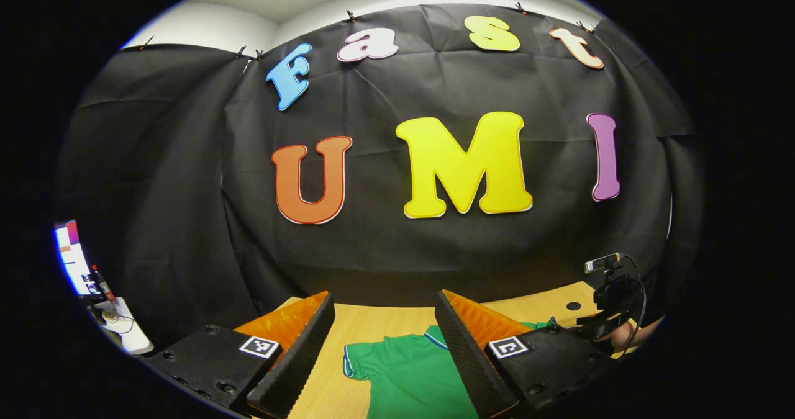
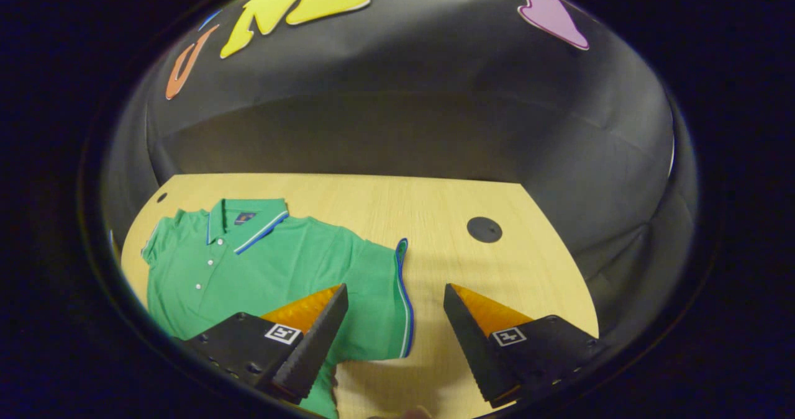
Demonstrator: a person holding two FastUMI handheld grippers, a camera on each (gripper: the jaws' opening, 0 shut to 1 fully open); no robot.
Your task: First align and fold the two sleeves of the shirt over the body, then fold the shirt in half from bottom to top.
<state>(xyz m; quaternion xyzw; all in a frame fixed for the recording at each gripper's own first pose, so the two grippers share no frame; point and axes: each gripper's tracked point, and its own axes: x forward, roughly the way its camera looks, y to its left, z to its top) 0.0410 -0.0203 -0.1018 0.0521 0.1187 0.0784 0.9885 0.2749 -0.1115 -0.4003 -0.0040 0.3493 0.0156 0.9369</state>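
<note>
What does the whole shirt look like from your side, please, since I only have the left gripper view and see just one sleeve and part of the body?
Observer: In the right gripper view the green shirt lies flat on the table, front up, collar toward the booth wall.
Operator: Thank you. Has either sleeve been folded?
Observer: Not yet; the sleeve nearest the right gripper lies spread out sideways.
Operator: Is that gripper holding it?
Observer: No, its jaws stand open, one finger above the sleeve, the other above bare table.

light: even, from overhead | desk (image 2: 372, 202): brightly lit, soft shadow along its far edge | focus: sharp | edges: strong fisheye bending, darkening
</note>
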